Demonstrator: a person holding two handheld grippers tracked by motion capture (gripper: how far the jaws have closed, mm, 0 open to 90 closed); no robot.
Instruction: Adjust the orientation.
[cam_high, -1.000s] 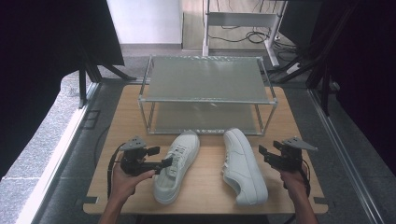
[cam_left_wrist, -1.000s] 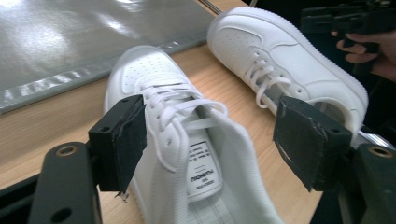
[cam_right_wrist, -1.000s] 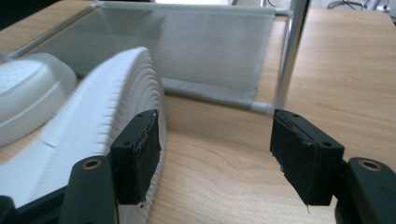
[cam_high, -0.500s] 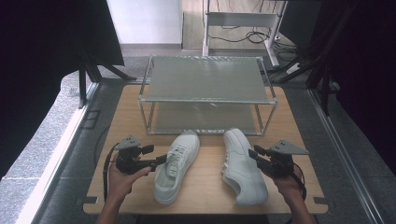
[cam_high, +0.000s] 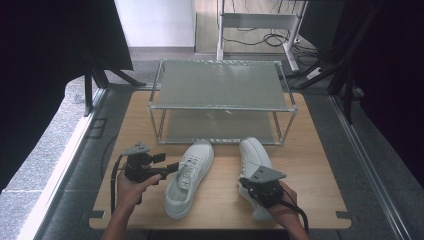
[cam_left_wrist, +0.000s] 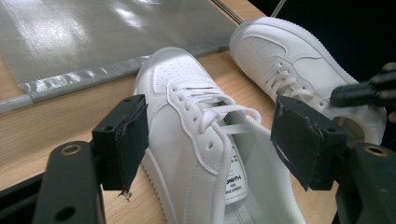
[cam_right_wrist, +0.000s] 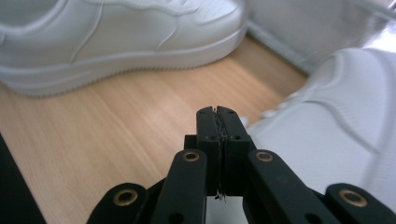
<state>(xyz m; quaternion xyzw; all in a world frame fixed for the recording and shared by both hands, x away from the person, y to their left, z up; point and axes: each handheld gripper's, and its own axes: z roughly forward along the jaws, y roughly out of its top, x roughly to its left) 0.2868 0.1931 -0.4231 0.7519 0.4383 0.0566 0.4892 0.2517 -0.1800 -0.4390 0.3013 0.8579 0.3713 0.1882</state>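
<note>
Two white leather sneakers, laced, rounded toes, pale wood-grain table.

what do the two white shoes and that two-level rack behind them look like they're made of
The two white low-top lace-up sneakers, left one and right one, look like smooth leather or a synthetic stand-in: a soft sheen, stitched panels and punched toe holes, with ribbed rubbery soles. The two-level rack seems to be a silvery metal frame; its grey frosted, faintly glossy shelves catch glare, so glass or plastic, I cannot tell which.
</note>
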